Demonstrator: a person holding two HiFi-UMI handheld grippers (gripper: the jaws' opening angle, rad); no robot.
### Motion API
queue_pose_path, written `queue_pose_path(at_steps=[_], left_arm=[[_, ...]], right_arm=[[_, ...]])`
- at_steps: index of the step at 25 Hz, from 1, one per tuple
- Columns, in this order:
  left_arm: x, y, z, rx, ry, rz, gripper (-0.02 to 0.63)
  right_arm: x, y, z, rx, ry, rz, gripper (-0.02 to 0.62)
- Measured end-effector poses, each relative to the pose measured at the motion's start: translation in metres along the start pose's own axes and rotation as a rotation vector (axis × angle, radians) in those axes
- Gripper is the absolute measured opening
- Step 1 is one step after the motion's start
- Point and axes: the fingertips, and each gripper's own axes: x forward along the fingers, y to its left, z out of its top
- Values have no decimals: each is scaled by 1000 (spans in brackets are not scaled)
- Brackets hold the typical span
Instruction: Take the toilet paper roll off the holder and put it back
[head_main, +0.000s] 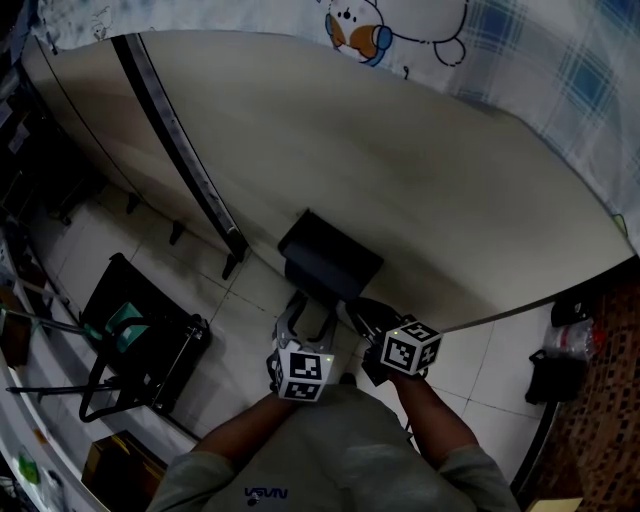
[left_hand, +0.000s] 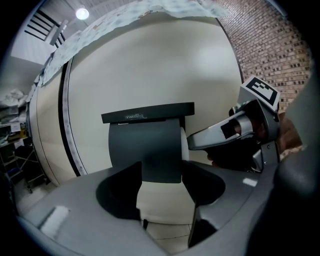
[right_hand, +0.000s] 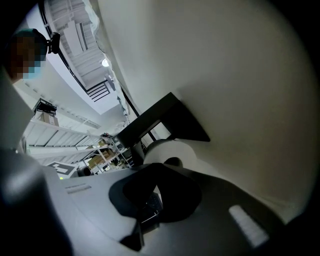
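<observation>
Holder (head_main: 330, 255) on the wall (head_main: 400, 170), your 2 grippers before it.
The roll (left_hand: 184, 145) sits in the holder, under its lid (left_hand: 147, 112). Your left gripper (head_main: 305, 316) is directly in front of the holder, and your right gripper (head_main: 355, 312) is just to its right, beside the roll's end. A cart (head_main: 140, 340) lies on the floor (head_main: 240, 335), well to the left.

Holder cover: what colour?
The holder cover is dark grey, nearly black; the left gripper view shows it best.

One holder (head_main: 330, 258), one paper roll (right_hand: 167, 149), two claws (head_main: 306, 318) (head_main: 352, 310)
</observation>
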Motion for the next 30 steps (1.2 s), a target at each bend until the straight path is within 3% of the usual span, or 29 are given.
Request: queue_pose_path(at_steps=[19, 27, 30], left_arm=[[-4, -4, 2, -1, -22, -72, 239], [-25, 7, 12, -71, -72, -93, 219], [-39, 11, 22, -87, -105, -96, 182]], right_arm=[[16, 3, -3, -65, 4, -87, 0], [-16, 3, -5, -121, -10, -205, 0], [-31, 11, 1, -147, -39, -262, 0]])
